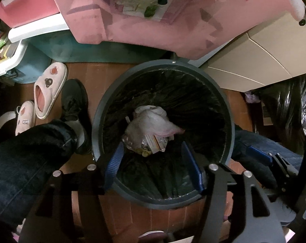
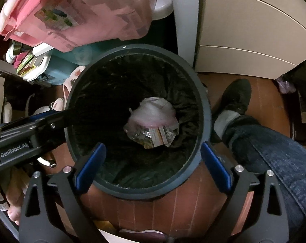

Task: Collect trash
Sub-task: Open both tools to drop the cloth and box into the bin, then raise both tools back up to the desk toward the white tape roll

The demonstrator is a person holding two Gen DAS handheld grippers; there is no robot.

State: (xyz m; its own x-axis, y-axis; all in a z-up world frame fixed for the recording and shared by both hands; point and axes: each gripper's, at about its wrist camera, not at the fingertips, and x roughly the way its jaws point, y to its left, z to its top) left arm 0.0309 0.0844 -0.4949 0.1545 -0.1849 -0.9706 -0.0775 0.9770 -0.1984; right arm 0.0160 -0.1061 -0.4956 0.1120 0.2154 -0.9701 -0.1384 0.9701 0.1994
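Left wrist view shows your left gripper [image 1: 153, 158] parted and empty above the bin [image 1: 230, 121]; your right gripper [image 2: 153, 166] gapes wide, empty too. Bagged trash [image 2: 150, 125] lies at the bin's bottom centre. Drop looks done; next, find more trash.

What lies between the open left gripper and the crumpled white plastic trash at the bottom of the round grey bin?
Nothing but the black liner, per the left wrist view: left gripper, trash, bin.
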